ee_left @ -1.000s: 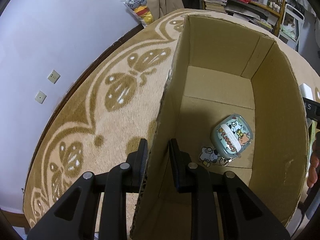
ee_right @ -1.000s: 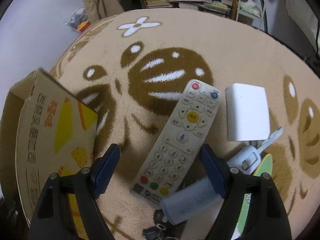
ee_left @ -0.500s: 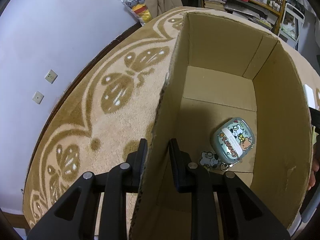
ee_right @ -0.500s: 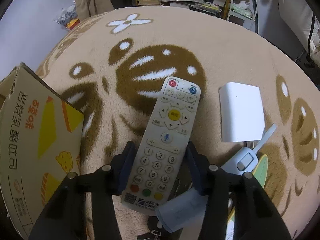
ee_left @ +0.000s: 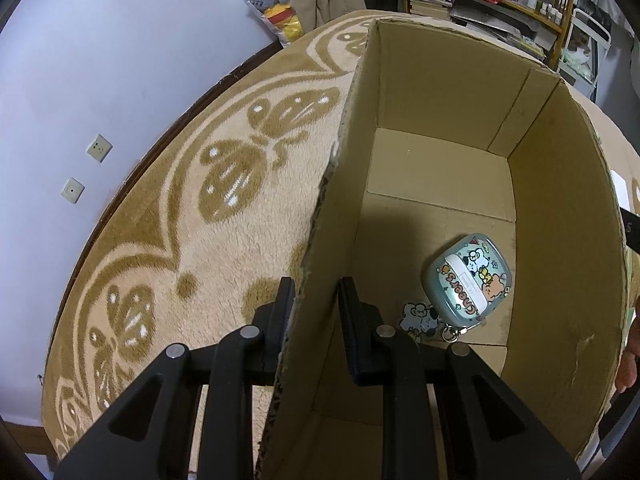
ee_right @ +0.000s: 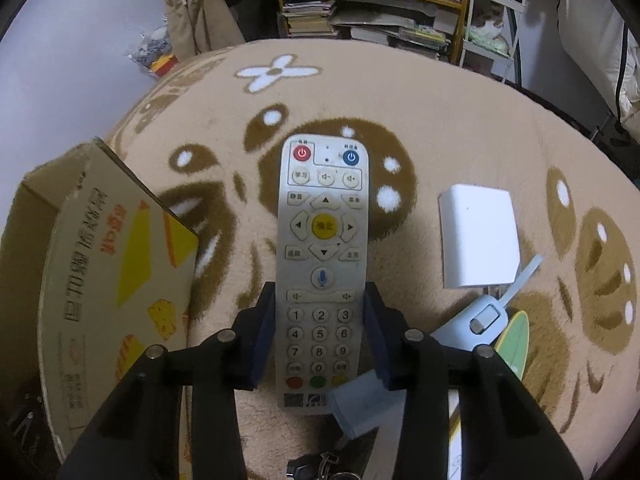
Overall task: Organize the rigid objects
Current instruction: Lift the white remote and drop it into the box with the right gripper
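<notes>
Right wrist view: the right gripper (ee_right: pixel 320 336) is closing on the TV remote (ee_right: pixel 322 264) lying on the rug (ee_right: pixel 460 120), to box it (presumably). The left gripper (ee_left: pixel 314 312) clamps the cardboard box (ee_left: pixel 568 240) wall, steadying it.

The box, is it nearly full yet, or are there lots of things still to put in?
Not nearly. Done: only a cartoon case with its charm lies in the box. In hand: the left gripper pinches the box wall, and the right gripper is closing around the remote. Left on the rug: a white block, a blue tool, a green card.
</notes>
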The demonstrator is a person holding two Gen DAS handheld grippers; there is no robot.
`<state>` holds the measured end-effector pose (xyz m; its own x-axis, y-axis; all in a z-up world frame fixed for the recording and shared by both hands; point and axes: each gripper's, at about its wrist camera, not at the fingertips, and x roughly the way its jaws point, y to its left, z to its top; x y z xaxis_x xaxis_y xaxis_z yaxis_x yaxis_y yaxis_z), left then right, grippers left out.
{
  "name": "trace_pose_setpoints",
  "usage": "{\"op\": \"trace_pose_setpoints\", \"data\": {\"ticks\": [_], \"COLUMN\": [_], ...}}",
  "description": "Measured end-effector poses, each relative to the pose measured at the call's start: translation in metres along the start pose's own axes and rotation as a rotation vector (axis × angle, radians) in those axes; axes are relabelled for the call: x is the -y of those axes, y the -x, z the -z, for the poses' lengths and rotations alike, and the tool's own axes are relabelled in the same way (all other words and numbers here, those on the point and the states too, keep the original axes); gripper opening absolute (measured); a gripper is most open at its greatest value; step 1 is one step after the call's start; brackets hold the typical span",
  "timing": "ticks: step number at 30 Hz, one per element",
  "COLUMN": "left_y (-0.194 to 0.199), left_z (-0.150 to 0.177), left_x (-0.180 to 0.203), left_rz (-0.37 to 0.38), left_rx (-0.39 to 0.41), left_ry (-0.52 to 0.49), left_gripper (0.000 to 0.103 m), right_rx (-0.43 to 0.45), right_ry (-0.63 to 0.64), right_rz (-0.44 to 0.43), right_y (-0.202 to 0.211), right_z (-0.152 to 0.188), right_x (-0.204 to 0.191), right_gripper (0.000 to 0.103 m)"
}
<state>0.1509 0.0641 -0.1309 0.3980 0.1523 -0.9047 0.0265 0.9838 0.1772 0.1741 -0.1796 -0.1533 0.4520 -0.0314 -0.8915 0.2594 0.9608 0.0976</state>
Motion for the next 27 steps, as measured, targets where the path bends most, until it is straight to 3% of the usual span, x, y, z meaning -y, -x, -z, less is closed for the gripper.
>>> {"op": "trace_pose_setpoints", "data": {"ticks": [11,27], "left_y": [0.0,0.0], "left_z": [0.0,0.001], "left_x": [0.0,-0.001], "left_rz": [0.007,0.005], "left_rx": [-0.001,-0.003], "left_ry": [0.017,0.017], "left_gripper": [0.021,0.021], "right_rx": [0.065,0.121], "right_ry": [0.023,0.013], "right_rz": [0.008,-0.045], "right_y": [0.027,0.047], "right_z": [-0.003,-0.007], "right_x": [-0.003,-0.001], "right_gripper": [0.044,0.044]}}
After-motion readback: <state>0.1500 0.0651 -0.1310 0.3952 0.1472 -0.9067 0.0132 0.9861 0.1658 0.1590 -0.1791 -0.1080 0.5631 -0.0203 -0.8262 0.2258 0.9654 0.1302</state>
